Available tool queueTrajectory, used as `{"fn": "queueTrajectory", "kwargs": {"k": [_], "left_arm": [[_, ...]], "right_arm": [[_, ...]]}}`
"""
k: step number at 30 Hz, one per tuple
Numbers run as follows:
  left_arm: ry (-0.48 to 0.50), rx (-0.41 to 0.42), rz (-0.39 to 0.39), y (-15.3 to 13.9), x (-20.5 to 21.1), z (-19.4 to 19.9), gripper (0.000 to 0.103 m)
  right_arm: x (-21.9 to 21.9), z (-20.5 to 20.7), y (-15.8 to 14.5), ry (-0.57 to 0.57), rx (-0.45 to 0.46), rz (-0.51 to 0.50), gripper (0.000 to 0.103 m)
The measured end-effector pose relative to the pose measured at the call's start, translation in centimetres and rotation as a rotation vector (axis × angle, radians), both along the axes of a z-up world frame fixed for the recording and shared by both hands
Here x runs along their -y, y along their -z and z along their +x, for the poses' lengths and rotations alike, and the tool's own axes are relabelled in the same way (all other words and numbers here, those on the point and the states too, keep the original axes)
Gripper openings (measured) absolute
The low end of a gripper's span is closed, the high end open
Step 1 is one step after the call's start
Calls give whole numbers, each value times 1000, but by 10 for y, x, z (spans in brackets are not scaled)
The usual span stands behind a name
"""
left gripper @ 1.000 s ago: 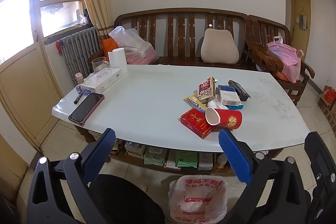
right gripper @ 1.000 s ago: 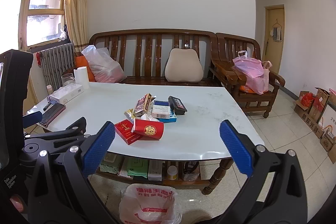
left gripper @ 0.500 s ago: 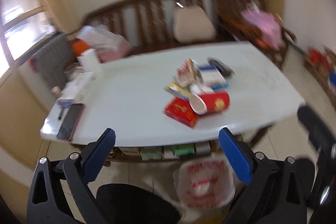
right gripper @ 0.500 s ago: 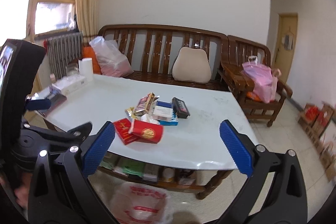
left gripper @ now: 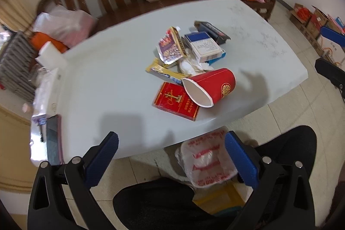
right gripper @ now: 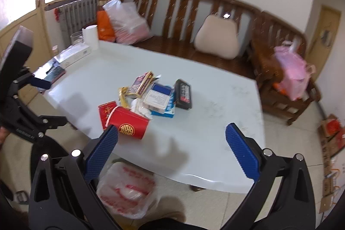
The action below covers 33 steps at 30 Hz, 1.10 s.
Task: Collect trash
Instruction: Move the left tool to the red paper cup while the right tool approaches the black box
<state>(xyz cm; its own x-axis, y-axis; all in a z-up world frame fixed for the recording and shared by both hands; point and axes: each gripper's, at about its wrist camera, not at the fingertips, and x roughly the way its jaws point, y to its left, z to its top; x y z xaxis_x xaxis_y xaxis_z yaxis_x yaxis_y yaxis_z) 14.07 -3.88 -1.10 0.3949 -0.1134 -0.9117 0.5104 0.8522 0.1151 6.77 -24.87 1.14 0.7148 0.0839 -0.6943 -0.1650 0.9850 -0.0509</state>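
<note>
A heap of trash lies mid-table: a tipped red paper cup (left gripper: 212, 85) (right gripper: 129, 125), a red cigarette pack (left gripper: 175, 101), a blue-and-white box (left gripper: 203, 46) (right gripper: 159, 98), a black box (left gripper: 212, 31) (right gripper: 183, 94), snack wrappers (left gripper: 170, 45) and crumpled tissue (left gripper: 190, 66). A white plastic trash bag (left gripper: 207, 165) (right gripper: 127, 186) stands open on the floor at the table's near edge. My left gripper (left gripper: 171, 155) is open and empty above the near edge. My right gripper (right gripper: 171, 149) is open and empty, just short of the cup.
The white table (left gripper: 107, 79) holds a phone (left gripper: 52, 139), a white box (right gripper: 73, 54) and a paper roll (right gripper: 91, 37) at its left end. A wooden bench (right gripper: 172, 14) with a cushion and bags stands behind. Cardboard boxes (right gripper: 330, 133) sit on the floor at right.
Both grippers have risen and tilted down toward the table, moving closer to the trash heap. The trash bag now shows from above. Both stay open.
</note>
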Motion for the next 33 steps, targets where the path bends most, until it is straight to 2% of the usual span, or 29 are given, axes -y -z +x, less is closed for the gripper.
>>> {"fn": "queueTrajectory", "kwargs": {"k": [3,5,8,11,14,17,20,25,33], "left_arm": [[-42,-61,-5,6,2,21,97],[-45,-70,-7,7,8,28,97],[29,-90,12,9,22,36,97],[73,-66,47,10,33,39,97],[196,-75,65,14,50,38,96],[282,-55,109,17,66,38,96],[363,-73,120,19,80,41,96],[472,-111,146,27,97,45,96],[572,-168,145,48,116,61,96]], "right_arm": [[4,13,-1,-18,-14,-14,98],[7,20,1,-27,-27,-27,98],[11,33,4,-34,-54,-50,98],[18,46,5,-32,-78,-51,98],[25,64,6,-63,-116,-21,98],[30,87,8,-83,-151,2,98],[34,109,9,-111,-188,24,98],[37,141,14,-138,-238,39,98],[43,187,46,-157,-362,109,98]]}}
